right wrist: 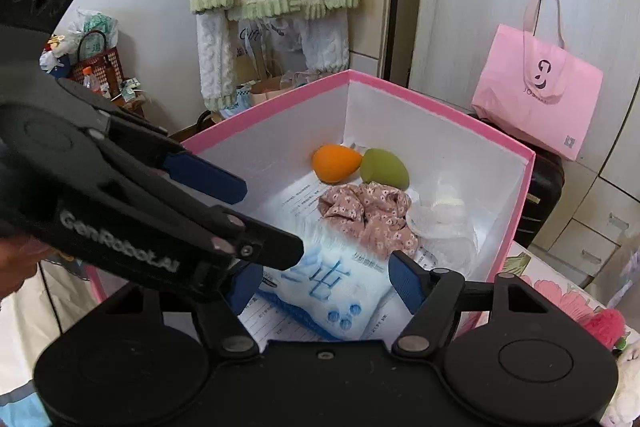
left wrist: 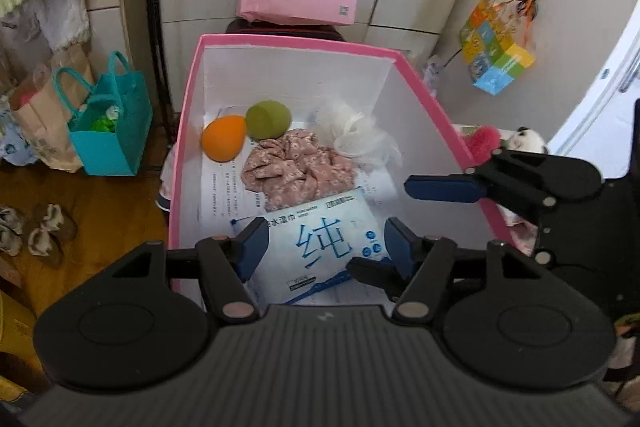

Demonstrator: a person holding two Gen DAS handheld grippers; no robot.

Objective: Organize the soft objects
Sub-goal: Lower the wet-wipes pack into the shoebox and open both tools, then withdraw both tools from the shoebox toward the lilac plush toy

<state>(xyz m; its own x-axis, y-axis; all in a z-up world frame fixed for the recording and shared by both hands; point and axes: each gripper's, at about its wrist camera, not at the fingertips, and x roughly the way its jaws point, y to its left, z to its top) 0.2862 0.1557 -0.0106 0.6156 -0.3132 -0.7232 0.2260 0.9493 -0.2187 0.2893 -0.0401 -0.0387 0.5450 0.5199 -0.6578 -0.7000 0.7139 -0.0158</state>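
Left hand-held gripper [left wrist: 322, 247]: we hold it above the box with jaws apart; the wet-wipes pack [left wrist: 320, 251] lies below, untouched.
Right hand-held gripper [right wrist: 326, 281]: also spread and empty, angled into the box.
Pack: flat on paper sheets at the near end of the pink box [left wrist: 188, 107].
Middle: floral cloth [left wrist: 298, 173], mesh puff [left wrist: 356, 135].
Far corner: orange sponge [left wrist: 223, 143], green sponge [left wrist: 267, 119], parked where we think they can't roll.
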